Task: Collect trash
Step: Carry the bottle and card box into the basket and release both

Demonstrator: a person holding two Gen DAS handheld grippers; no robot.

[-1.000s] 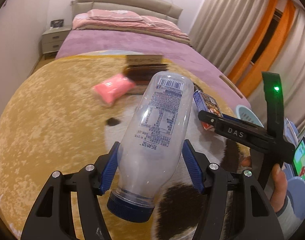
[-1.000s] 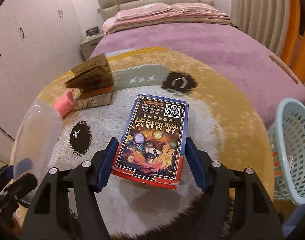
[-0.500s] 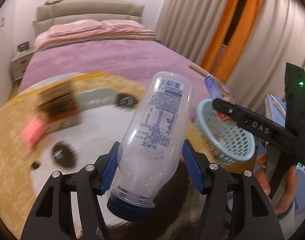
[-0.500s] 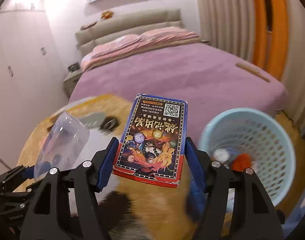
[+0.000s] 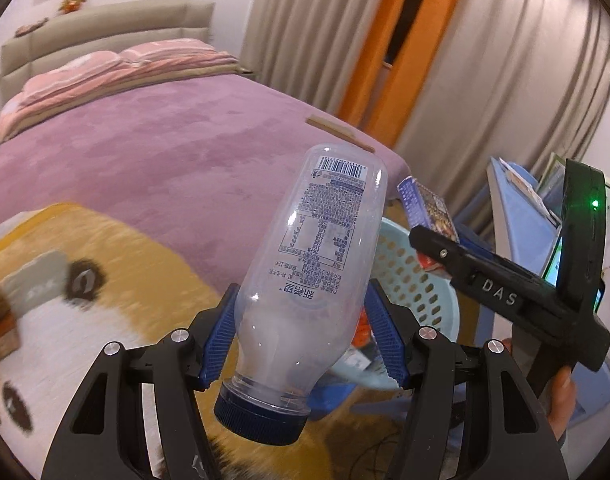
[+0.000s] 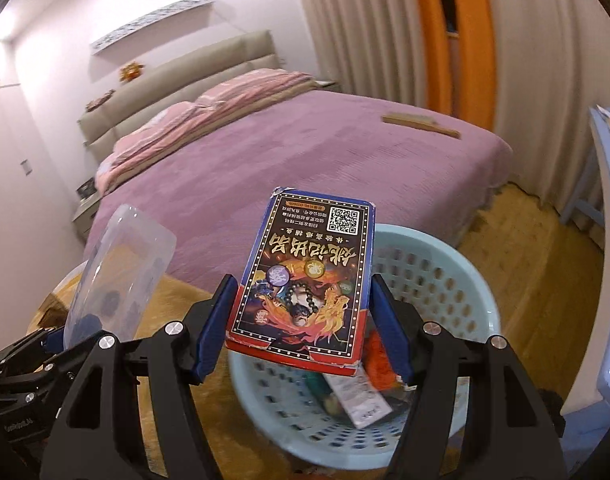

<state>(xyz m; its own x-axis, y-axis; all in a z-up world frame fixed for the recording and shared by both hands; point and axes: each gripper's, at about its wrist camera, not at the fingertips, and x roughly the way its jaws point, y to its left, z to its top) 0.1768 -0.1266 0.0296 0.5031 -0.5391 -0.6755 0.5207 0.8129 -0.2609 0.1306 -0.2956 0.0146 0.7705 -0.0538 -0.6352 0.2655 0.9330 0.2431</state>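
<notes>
Trash is in both my tools: left gripper point(image 5: 301, 344) clamps the clear bottle point(image 5: 309, 280), right gripper point(image 6: 301, 320) clamps the card box point(image 6: 305, 280), poised over the pale blue basket point(image 6: 469, 280). Delivery step, I judge; next, centre each above the rim and release. Beyond lies the purple bed point(image 6: 305, 152).

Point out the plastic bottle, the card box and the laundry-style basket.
plastic bottle point(image 5: 317, 256), left wrist view, on its printed label.
card box point(image 6: 305, 280), right wrist view, middle of its printed face.
basket point(image 6: 475, 280), right wrist view, on its rim.
</notes>
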